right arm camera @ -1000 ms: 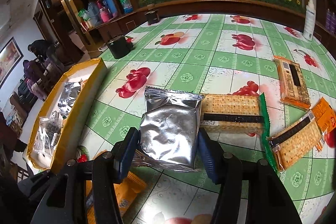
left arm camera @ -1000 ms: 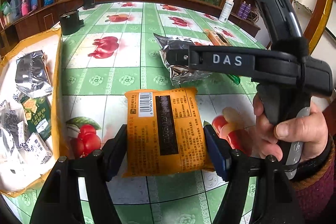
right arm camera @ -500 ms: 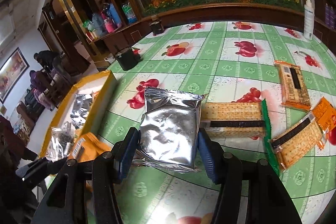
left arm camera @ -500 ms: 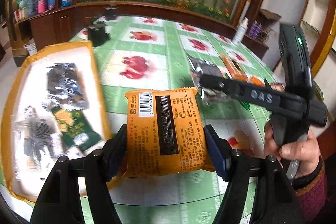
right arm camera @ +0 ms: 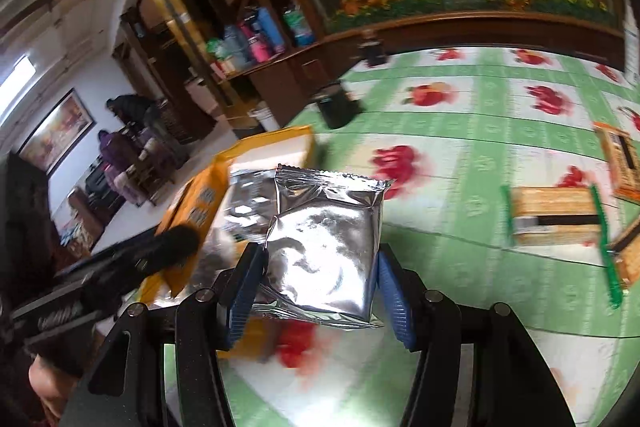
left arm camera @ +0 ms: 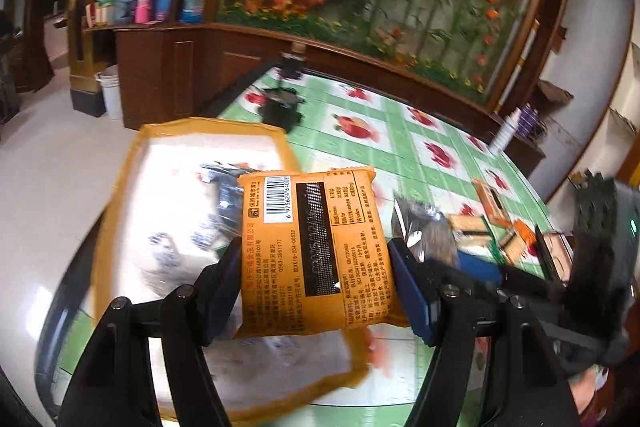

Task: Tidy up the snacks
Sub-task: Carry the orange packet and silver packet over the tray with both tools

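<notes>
1. the orange pack (left arm camera: pixel 316 251) is clamped between the left gripper (left arm camera: pixel 316 279) pads, barcode side up. a second ago it hung over bare table; now the tray (left arm camera: pixel 120 195) lies right under and ahead of it.
2. the foil pack (right arm camera: pixel 326 243) is clamped in the right gripper (right arm camera: pixel 320 287). the tray was far off to its left; now it sits just ahead-left.
3. judgement: both packs are carried, and dropping them in the tray comes next.
4. both grippers tilt downward, side by side, the left one leading.
5. more packs (right arm camera: pixel 554 215) wait on the table (right arm camera: pixel 480 147), right of the right gripper.
</notes>
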